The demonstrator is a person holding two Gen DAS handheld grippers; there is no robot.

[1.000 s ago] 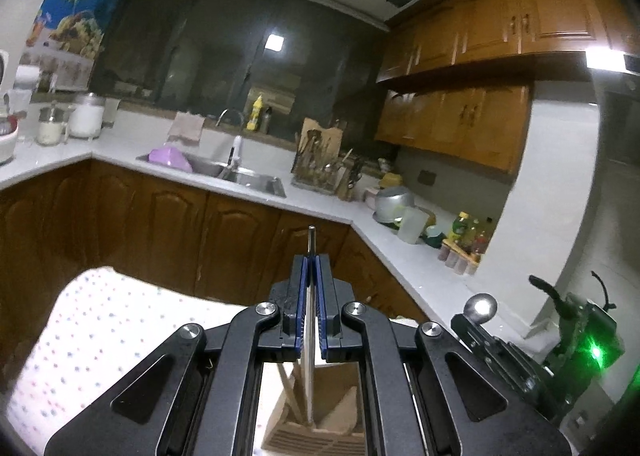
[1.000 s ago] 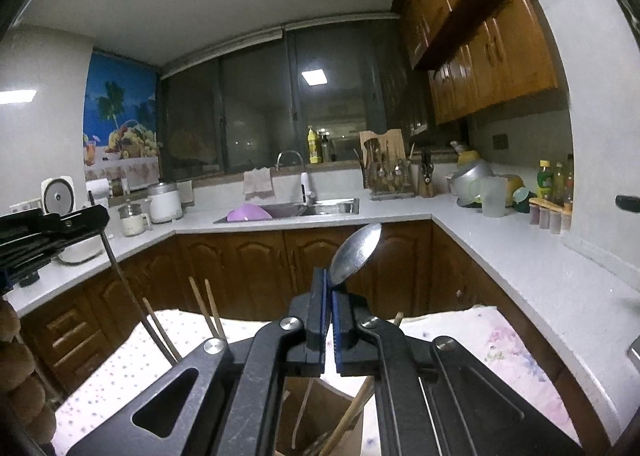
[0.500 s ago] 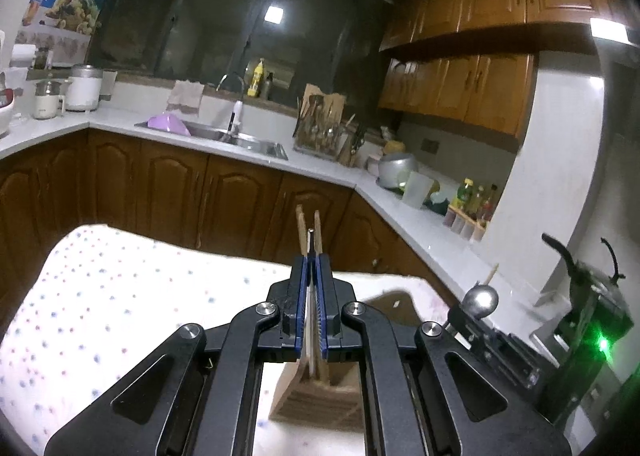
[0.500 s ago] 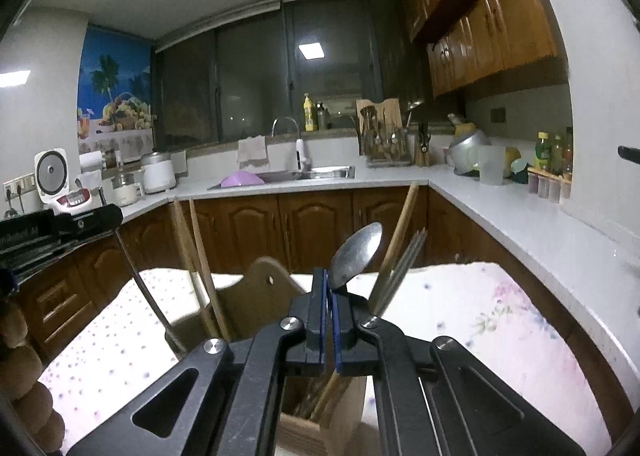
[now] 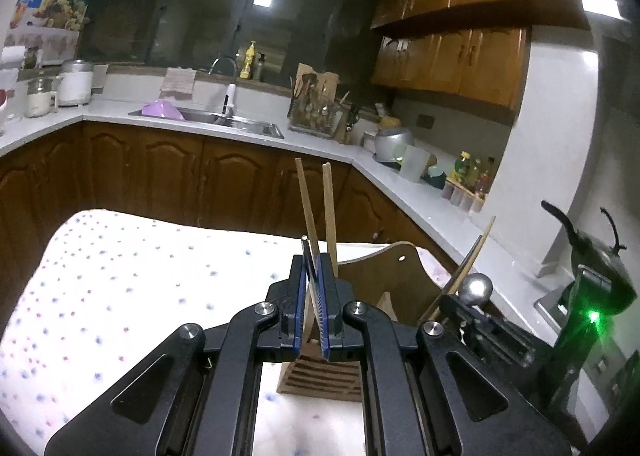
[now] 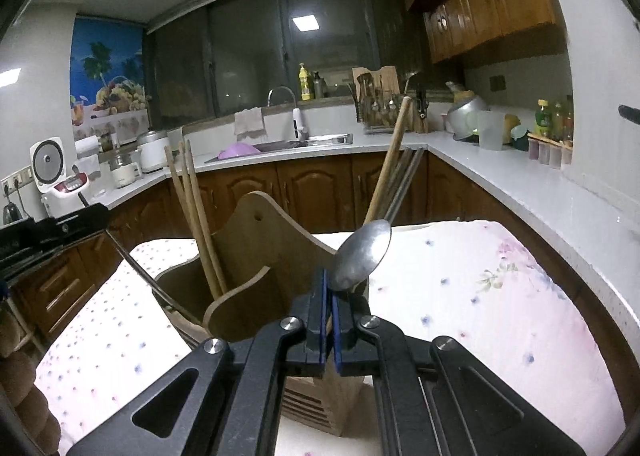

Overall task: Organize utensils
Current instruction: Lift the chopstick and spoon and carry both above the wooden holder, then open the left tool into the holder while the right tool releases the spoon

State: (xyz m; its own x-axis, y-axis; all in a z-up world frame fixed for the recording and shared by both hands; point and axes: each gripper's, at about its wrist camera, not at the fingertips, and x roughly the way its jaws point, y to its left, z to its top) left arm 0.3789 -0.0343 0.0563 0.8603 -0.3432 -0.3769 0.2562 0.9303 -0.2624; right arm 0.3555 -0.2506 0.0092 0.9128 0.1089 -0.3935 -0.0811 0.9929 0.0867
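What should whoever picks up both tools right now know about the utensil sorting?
Left tool: shut on a thin metal chopstick, which slants down to the left compartment of the wooden holder.
Right tool: shut on a spoon, bowl up, over the holder's near right side; handle end hidden.
Done: wooden chopsticks stand in the left compartment, more sticks in the far right.
Left: release both utensils into the holder, probably next.
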